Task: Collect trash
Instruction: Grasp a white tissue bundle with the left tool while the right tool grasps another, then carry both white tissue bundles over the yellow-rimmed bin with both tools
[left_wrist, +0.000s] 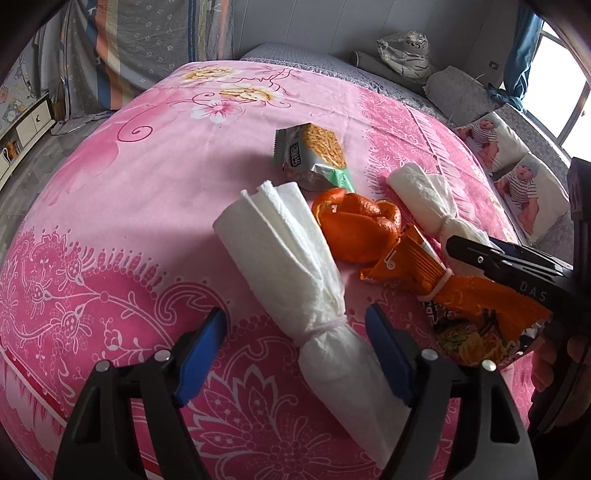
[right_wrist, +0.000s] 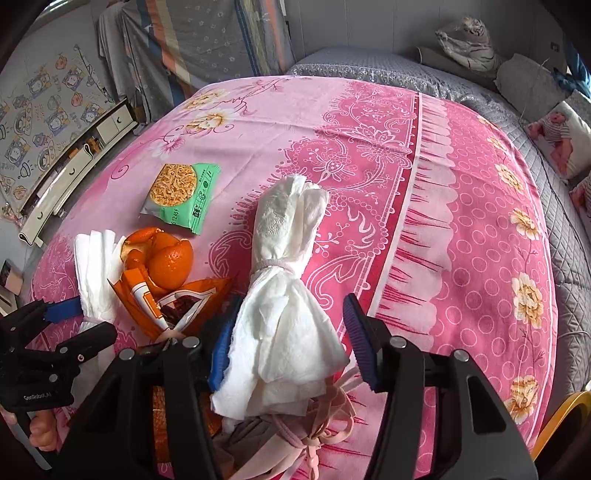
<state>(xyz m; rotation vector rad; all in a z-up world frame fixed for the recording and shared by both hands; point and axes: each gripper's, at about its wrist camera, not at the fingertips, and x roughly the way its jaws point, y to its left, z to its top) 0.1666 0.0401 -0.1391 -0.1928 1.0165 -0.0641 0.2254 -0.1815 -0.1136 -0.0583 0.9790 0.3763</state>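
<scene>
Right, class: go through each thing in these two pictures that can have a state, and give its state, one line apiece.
Left tissue bundle: tied with a band, lying on the pink bedspread between the left claw pads.
Right tissue bundle: tied, lying between the right claw pads.
Left claw: open.
Right claw: open.
Orange peel: peeled, empty.
Orange wrapper: banded at the middle.
Green snack packet: lying flat.

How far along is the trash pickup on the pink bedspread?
Nothing looks collected yet; no bin is clearly visible. In hand: the left gripper straddles one tied tissue bundle, the right gripper straddles the other tissue bundle, pads not clearly clamped on either. Left on the bedspread: orange peel, orange snack bag and green snack packet.
</scene>
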